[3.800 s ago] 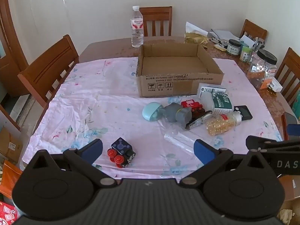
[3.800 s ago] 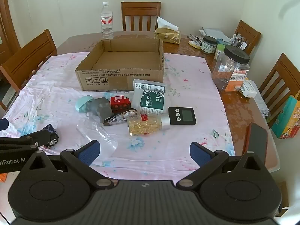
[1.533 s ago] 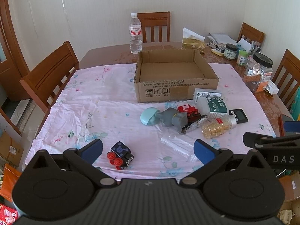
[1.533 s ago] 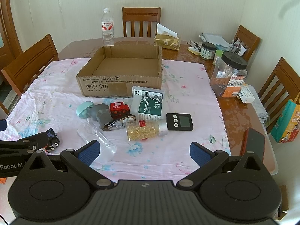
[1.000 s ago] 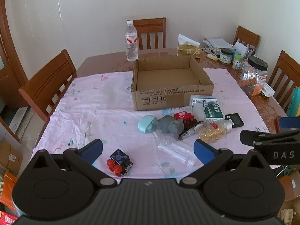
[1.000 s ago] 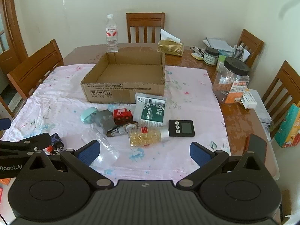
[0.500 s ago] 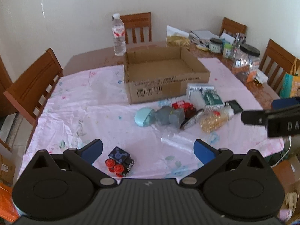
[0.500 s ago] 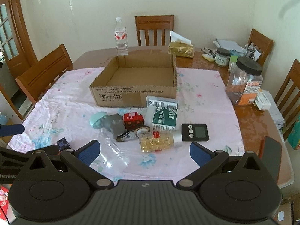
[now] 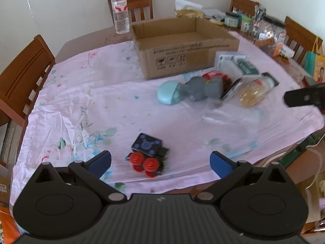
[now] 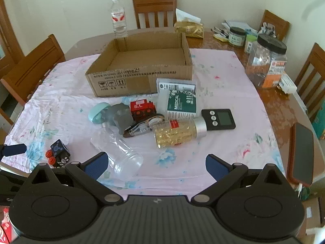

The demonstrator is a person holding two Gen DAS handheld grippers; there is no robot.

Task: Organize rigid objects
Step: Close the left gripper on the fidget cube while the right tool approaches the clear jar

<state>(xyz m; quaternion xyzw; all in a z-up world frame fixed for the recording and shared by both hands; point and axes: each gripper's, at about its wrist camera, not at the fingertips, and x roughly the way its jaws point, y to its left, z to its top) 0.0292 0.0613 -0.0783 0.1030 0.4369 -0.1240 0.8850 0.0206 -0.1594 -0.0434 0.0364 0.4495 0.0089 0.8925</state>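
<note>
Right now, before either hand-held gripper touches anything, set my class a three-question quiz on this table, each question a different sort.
1. True or false: the cardboard box already holds some items.
2. Multiple choice: what lies directly ahead of the left hand-held gripper? A) the black timer B) the black toy with red wheels C) the water bottle
3. Fill in: the jar of yellow capsules lies on its ____.

Key
1. False; the box is empty.
2. B
3. side, with its silver cap beside the timer. The right hand-held gripper is open too.
</note>
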